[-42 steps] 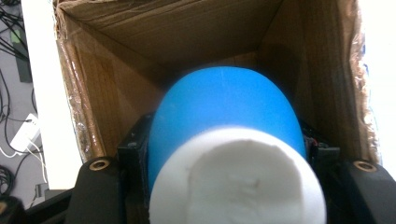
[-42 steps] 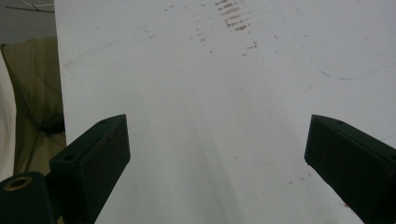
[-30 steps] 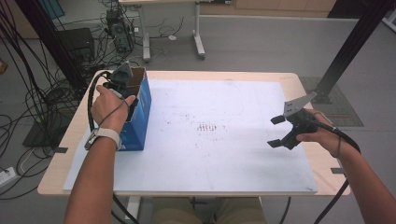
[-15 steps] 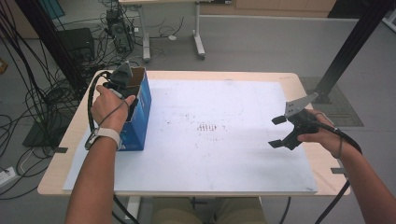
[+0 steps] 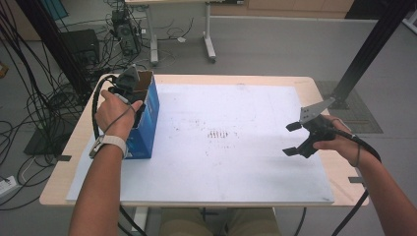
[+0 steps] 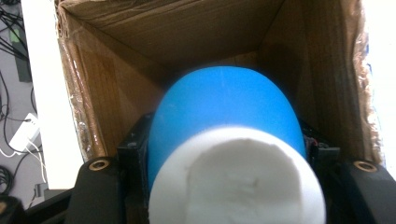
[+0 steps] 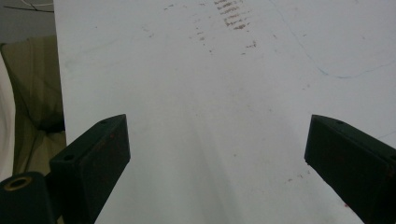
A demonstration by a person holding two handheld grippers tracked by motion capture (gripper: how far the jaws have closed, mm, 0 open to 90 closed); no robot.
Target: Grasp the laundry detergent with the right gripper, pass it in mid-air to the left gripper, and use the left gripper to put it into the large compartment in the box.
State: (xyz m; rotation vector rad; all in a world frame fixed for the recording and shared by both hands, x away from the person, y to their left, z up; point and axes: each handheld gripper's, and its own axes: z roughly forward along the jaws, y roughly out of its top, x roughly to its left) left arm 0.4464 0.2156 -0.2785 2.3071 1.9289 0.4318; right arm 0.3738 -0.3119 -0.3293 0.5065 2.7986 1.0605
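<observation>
At the table's left edge stands a blue cardboard box [image 5: 147,118], open-topped with raw brown inside walls. The left gripper [image 5: 127,83] reaches into it, clamped on a smooth blue-and-white rounded object [image 6: 224,135]. Over the scuffed white board [image 5: 221,147], the right gripper [image 5: 295,138] hovers, jaws spread wide.

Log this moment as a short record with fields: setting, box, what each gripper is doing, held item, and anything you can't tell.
setting: wooden table covered by a white board
box: open blue cardboard box at the board's left edge
left gripper: left gripper at the box opening, pointing into it, shut on a blue object
held item: blue object with a white end, over the brown box interior
right gripper: right gripper open, over the board's right side, holding nothing
unclear: what the blue object is; whether anything else lies in the box
</observation>
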